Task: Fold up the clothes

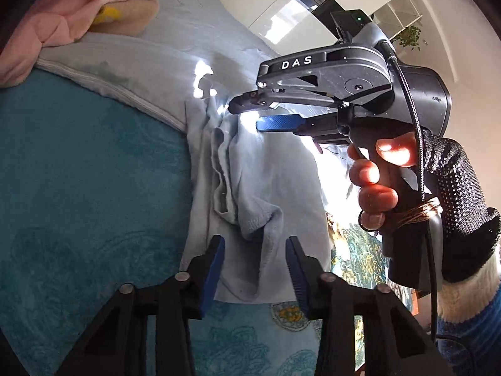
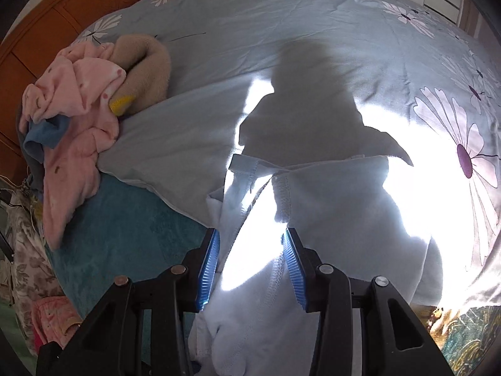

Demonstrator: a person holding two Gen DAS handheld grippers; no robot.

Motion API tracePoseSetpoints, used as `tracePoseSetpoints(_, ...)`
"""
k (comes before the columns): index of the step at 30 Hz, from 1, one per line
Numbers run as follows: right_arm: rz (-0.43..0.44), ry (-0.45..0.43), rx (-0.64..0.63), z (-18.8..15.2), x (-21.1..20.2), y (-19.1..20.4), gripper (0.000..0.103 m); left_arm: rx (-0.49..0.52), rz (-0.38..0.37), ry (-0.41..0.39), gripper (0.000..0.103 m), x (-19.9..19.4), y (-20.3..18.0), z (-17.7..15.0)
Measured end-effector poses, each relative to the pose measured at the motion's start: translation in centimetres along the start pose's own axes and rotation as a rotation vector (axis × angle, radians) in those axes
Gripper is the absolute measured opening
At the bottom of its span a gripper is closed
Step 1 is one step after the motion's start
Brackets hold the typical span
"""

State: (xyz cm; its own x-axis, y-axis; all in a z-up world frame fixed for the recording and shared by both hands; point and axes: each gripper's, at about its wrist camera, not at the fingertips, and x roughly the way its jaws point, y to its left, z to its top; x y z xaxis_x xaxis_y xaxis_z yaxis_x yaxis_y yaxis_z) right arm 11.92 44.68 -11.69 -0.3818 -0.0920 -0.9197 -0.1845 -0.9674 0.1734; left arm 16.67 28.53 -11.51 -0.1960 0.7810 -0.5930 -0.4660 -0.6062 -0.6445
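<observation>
A pale blue garment (image 1: 266, 188) lies bunched on the bed, half on a teal blanket (image 1: 94, 172). My left gripper (image 1: 255, 244) is open just above its near hem, jaws on either side of a fold. My right gripper (image 1: 247, 116), held by a gloved hand, hovers open over the garment's far end. In the right wrist view the same garment (image 2: 328, 219) spreads out under my open right gripper (image 2: 250, 241), with its stitched seam between the blue pads (image 2: 208, 263). Bright sunlight washes out part of the cloth.
A pile of pink and beige clothes (image 2: 87, 100) sits at the far left of the bed by a wooden headboard (image 2: 47, 25). A light blue flowered quilt (image 2: 344, 31) covers the rest of the bed. Patterned fabric (image 2: 463, 329) shows at the near right edge.
</observation>
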Motion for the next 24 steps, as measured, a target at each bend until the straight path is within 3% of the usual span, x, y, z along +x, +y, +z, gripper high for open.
tracePoseSetpoints(2,-0.004,0.007,-0.003,0.0,0.3,-0.1,0.010,-0.006,-0.012,-0.008,0.016,-0.4,0.4,-0.2)
tracePoseSetpoints(3,0.004,0.012,-0.013,0.0,0.4,0.0,0.009,-0.008,-0.018,-0.012,0.006,-0.6,0.6,-0.3)
tracePoseSetpoints(5,0.009,0.017,-0.037,-0.1,0.4,0.1,0.005,-0.014,-0.030,-0.019,0.003,-1.1,0.9,-0.5)
tracePoseSetpoints(13,0.036,-0.084,-0.089,1.8,-2.6,2.3,0.003,-0.049,-0.068,-0.039,0.003,-2.4,2.7,-1.4)
tracePoseSetpoints(21,-0.001,-0.002,-0.101,1.6,2.3,3.6,0.003,-0.114,-0.064,-0.011,0.003,-1.8,4.5,-2.3)
tracePoseSetpoints(24,0.029,-0.029,-0.111,1.2,1.2,3.5,0.003,-0.122,-0.089,-0.009,0.004,-1.9,4.6,-2.4)
